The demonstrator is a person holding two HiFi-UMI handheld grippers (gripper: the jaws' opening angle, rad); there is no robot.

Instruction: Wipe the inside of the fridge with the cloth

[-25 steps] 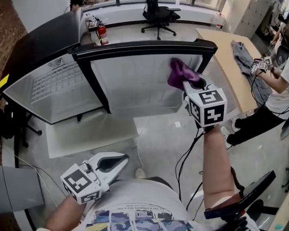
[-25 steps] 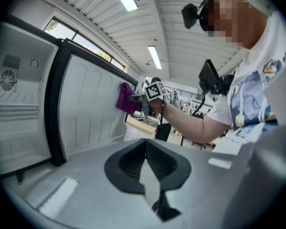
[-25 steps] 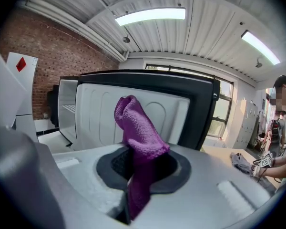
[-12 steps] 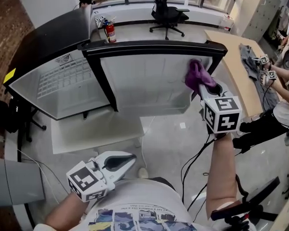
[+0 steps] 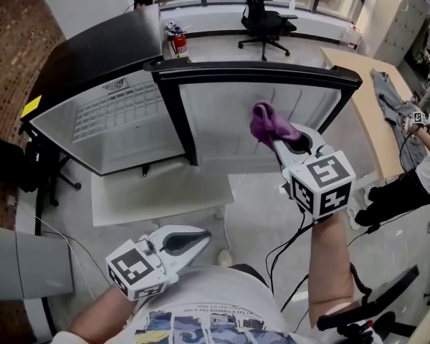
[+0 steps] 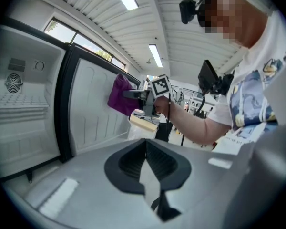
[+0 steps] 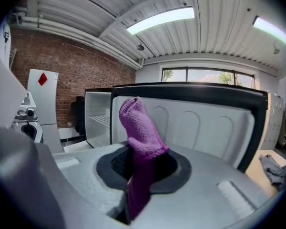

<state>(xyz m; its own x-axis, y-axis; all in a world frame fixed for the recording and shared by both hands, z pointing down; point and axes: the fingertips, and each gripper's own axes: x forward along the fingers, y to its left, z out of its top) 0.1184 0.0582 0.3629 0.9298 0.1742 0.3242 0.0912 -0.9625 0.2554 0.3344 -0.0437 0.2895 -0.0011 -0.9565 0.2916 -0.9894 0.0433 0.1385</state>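
The right hand-held gripper (image 5: 278, 139) is clenched on the purple cloth (image 5: 267, 122), which stands up out of the jaws in a bunched wad, with a tail trailing down through them in the right gripper view. The cloth is held up at the white inner face of the open door (image 5: 222, 113), near its upper middle; whether it actually presses on the panel or sits just off it cannot be told. The fridge (image 5: 93, 52) itself stands to the left with its wire shelf (image 5: 118, 115) showing. The left hand-held gripper (image 5: 197, 239) is low by the person's shirt, well apart from the fridge, with its jaws closed together on nothing. Several things could go wrong from here. The wad is loose and pinched only at its base, so hard rubbing against the ribbed panel could drag it out of the jaws, or fold it aside so that the hard jaw tips scrape the liner instead. Nothing steadies the door, so a firm push would probably swing it away rather than clean it. The compartment and its shelf could also be left out if the wiping stays on the door.
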